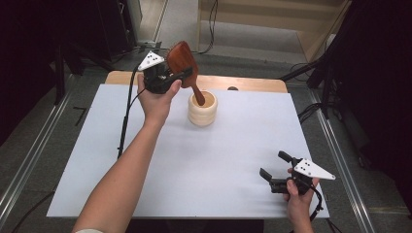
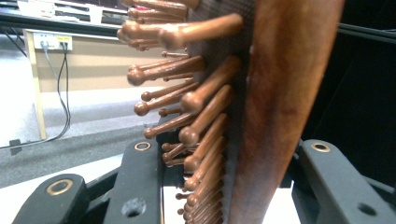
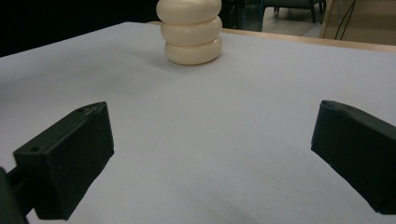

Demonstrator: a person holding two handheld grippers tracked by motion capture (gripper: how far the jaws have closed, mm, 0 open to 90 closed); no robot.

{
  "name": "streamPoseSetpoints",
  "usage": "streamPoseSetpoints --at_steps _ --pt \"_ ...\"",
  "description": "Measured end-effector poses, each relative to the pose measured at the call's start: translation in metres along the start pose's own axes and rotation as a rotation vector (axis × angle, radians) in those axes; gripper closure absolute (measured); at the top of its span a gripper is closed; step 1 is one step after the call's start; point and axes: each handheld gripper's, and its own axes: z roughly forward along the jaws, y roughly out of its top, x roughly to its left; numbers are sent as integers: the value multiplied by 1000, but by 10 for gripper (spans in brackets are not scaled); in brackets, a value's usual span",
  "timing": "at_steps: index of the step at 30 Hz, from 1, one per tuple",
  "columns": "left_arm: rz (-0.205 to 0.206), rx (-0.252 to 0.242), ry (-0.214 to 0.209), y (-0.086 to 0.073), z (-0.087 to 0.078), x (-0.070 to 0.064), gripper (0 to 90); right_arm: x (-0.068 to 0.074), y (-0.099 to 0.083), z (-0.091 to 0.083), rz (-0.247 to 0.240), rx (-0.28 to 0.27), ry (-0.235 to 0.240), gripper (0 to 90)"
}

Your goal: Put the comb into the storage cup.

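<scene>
A reddish-brown wooden hairbrush (image 1: 182,58) stands tilted at the back of the table, head up and to the left. Its handle end reaches down into the mouth of a cream ribbed holder (image 1: 202,110). My left gripper (image 1: 182,75) is shut on the brush just below its head. In the left gripper view the brush (image 2: 275,93) stands between the jaws, its round-tipped wooden bristles pointing left. My right gripper (image 1: 273,164) rests near the front right corner, open with nothing between its jaws. In the right gripper view (image 3: 219,154) the holder (image 3: 191,30) stands far ahead.
A white sheet (image 1: 194,165) covers the table, with a strip of wooden tabletop (image 1: 252,83) along the far edge. A black cable (image 1: 124,121) trails down the left side of the sheet. Dark stands and floor rails surround the table.
</scene>
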Motion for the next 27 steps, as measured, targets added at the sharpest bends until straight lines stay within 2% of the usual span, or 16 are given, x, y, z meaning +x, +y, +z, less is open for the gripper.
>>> streamPoseSetpoints --at_steps 12,18,27 --pt "-11 13 13 -9 8 1 583 0 0 0 6 -4 3 0" --pt "-34 17 21 -17 13 3 582 0 0 0 10 -3 4 0" --pt "-44 35 30 -29 20 4 582 -1 0 0 8 -7 5 0"
